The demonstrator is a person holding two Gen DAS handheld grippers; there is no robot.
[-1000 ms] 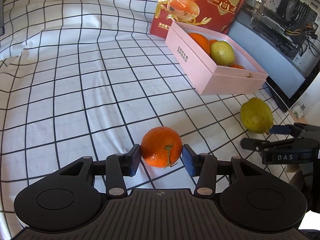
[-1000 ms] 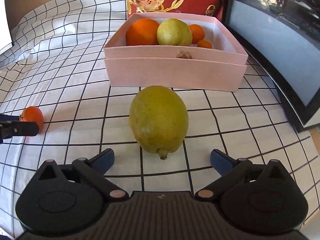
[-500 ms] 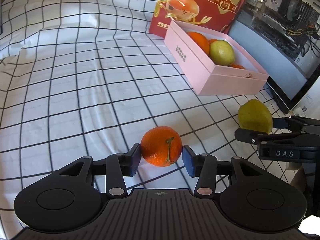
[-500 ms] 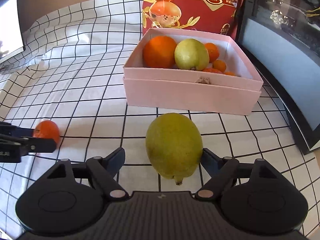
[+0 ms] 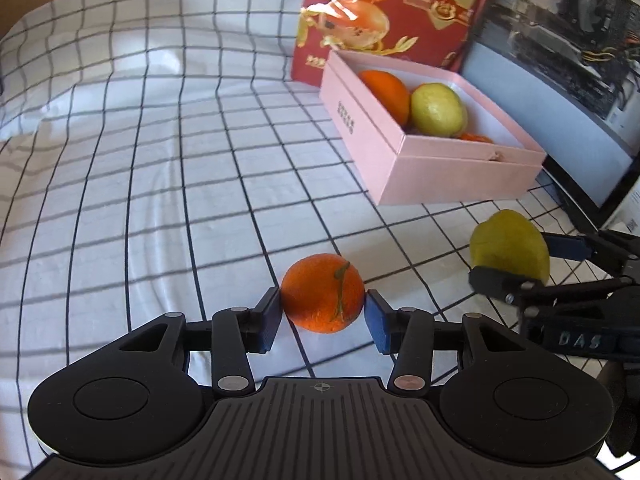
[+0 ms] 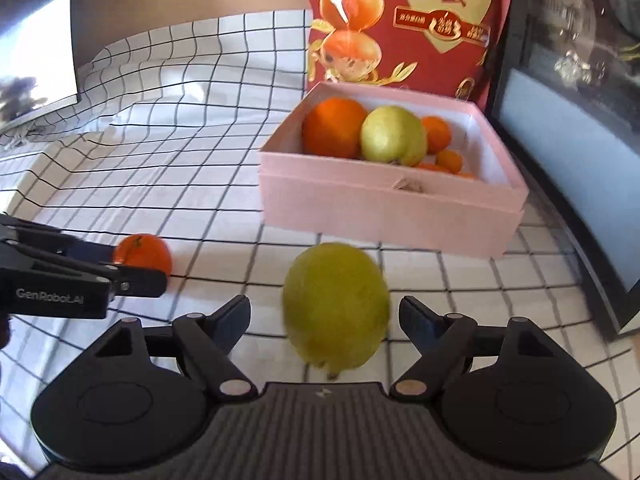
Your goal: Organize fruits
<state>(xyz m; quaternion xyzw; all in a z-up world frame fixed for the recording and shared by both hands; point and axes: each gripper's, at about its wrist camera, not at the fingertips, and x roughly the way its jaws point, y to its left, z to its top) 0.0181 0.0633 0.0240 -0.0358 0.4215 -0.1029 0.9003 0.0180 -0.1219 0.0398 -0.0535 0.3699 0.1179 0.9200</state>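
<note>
While the pink box (image 6: 384, 216) waits at the back with an orange, a pear-like green fruit and some small oranges already in it, two fruits remain outside it. Nearer the box's front wall, the yellow-green lemon (image 6: 336, 304) sits between the fingers of the right gripper (image 6: 325, 316), stem end toward the camera, long axis pointing at the box; those fingers have just been closing and appear to pinch it, though blur hides the contact. Farther from the box, off its left corner, the left gripper (image 5: 323, 314) holds the mandarin (image 5: 322, 292) snugly, both pads against its sides. Judging by the spacing, the right hand has the shorter trip. Only the left wrist view shows the lemon apparently lifted clear of the checked cloth (image 5: 140, 184); only the right shows the box's small oranges.
</note>
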